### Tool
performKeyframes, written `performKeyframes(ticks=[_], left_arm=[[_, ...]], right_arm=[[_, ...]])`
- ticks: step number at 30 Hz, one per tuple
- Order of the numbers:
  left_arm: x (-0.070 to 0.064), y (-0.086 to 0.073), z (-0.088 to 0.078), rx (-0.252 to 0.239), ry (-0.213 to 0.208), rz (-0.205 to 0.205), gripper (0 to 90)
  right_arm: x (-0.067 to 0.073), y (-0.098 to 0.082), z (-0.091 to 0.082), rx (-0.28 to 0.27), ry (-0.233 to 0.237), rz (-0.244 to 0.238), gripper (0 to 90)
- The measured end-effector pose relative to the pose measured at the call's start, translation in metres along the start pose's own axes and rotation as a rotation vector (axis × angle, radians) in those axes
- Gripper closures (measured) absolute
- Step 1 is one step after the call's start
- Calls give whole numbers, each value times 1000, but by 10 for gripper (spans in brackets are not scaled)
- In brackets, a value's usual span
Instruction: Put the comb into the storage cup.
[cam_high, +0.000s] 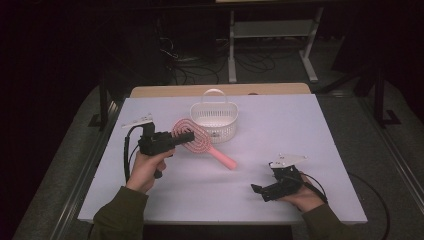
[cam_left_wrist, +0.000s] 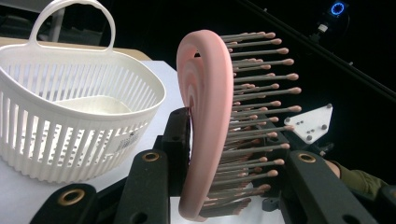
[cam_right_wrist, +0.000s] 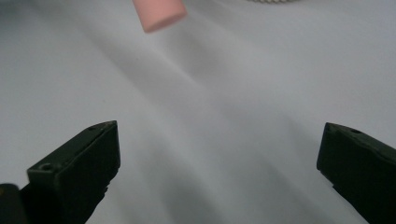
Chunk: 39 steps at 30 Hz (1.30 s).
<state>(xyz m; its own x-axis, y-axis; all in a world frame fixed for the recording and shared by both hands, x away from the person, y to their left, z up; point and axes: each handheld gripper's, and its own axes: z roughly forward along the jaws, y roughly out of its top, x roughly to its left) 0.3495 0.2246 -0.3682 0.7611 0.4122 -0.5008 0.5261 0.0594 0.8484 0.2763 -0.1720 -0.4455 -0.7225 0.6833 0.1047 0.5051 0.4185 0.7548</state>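
Hairbrush, pink, looped head clamped between the jaws of our left gripper, handle slanting down to the white table, just beside the white basket. Our right gripper rests near the front edge, jaws wide apart, holding nothing.

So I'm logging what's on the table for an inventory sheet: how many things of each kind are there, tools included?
Pink hairbrush: 1
White plastic basket: 1
Handheld tools: 2, the left tool shut on the brush head, the right tool open
Total: 4
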Motion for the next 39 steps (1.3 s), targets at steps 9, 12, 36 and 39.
performKeyframes(ticks=[9, 12, 36, 39], left_arm=[[-1, 2, -2, -13, -10, -3, 644], [0, 4, -2, -29, -19, -13, 644], [4, 48, 2, -93, -19, 34, 644], [6, 54, 4, -94, -14, 44, 644]], right_arm=[[-3, -4, -4, -18, -1, 23, 0], [-3, -4, -4, -17, -1, 21, 0], [-3, -3, -4, -17, 3, 14, 0], [-3, -3, -4, -18, 3, 13, 0]])
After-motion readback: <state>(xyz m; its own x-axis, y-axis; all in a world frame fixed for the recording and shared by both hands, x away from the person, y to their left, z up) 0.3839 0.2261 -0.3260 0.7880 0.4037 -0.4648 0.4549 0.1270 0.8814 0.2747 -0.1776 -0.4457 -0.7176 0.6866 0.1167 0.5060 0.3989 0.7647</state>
